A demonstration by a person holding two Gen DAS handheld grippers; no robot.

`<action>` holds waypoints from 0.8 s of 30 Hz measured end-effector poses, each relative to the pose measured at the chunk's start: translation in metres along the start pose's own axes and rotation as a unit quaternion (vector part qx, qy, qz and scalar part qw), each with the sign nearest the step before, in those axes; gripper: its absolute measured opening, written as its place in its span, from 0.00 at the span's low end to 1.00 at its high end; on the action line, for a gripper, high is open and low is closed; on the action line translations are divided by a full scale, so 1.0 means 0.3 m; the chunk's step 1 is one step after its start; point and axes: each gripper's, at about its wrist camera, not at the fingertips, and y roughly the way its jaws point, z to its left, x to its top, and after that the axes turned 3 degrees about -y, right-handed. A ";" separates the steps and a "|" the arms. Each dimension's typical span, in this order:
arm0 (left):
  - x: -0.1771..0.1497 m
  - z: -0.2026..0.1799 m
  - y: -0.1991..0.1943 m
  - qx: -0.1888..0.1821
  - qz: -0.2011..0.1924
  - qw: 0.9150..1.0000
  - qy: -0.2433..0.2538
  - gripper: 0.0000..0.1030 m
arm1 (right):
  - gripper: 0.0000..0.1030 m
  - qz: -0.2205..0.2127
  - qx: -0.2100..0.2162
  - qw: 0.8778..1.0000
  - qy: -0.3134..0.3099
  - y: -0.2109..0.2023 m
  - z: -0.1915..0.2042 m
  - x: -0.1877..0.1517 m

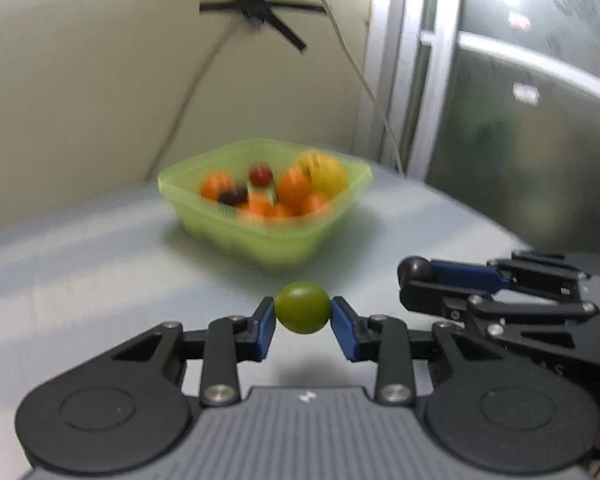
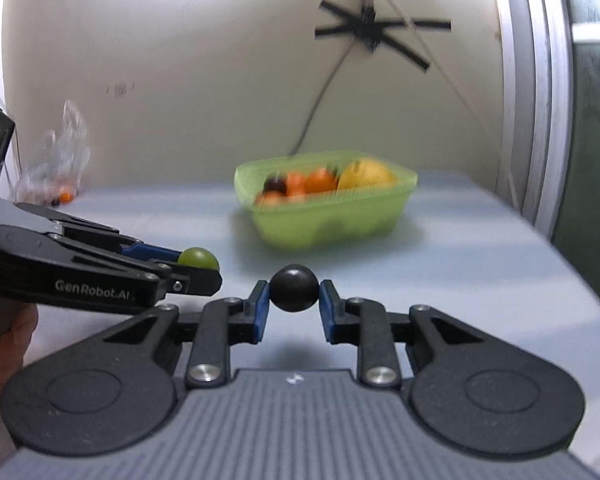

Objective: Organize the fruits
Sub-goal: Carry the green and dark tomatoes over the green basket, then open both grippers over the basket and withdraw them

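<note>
My left gripper (image 1: pixel 303 312) is shut on a round green grape (image 1: pixel 302 307), held above the pale table with its shadow below. My right gripper (image 2: pixel 294 294) is shut on a dark, almost black grape (image 2: pixel 294 288), also off the table. In the left wrist view the right gripper comes in from the right with the dark grape (image 1: pixel 414 269) at its tip. The right wrist view shows the left gripper at the left, carrying the green grape (image 2: pixel 198 258). Beyond both stands a light green basket (image 1: pixel 260 236) (image 2: pixel 328 220) holding several orange fruits, a yellow fruit and dark and red grapes.
A crumpled clear plastic bag (image 2: pixel 56 164) with a small orange fruit lies at the far left by the wall. Cables taped in a black star (image 2: pixel 374 32) hang on the wall behind the basket. A metal door frame (image 2: pixel 540 100) borders the table's right side.
</note>
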 end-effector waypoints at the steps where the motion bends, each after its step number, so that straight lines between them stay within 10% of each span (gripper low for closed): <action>1: 0.048 0.011 0.009 0.000 -0.010 1.000 -0.004 0.30 | 0.29 -0.010 0.002 1.000 0.002 0.013 -0.013 0.029; 14: 0.314 0.171 0.293 -0.008 0.018 0.997 -0.080 0.44 | 0.37 -0.019 0.017 1.000 -0.011 0.288 -0.056 0.152; 24: 0.292 0.160 0.177 0.033 -0.011 0.994 -0.101 0.47 | 0.49 -0.052 0.026 0.997 0.054 0.200 -0.107 0.143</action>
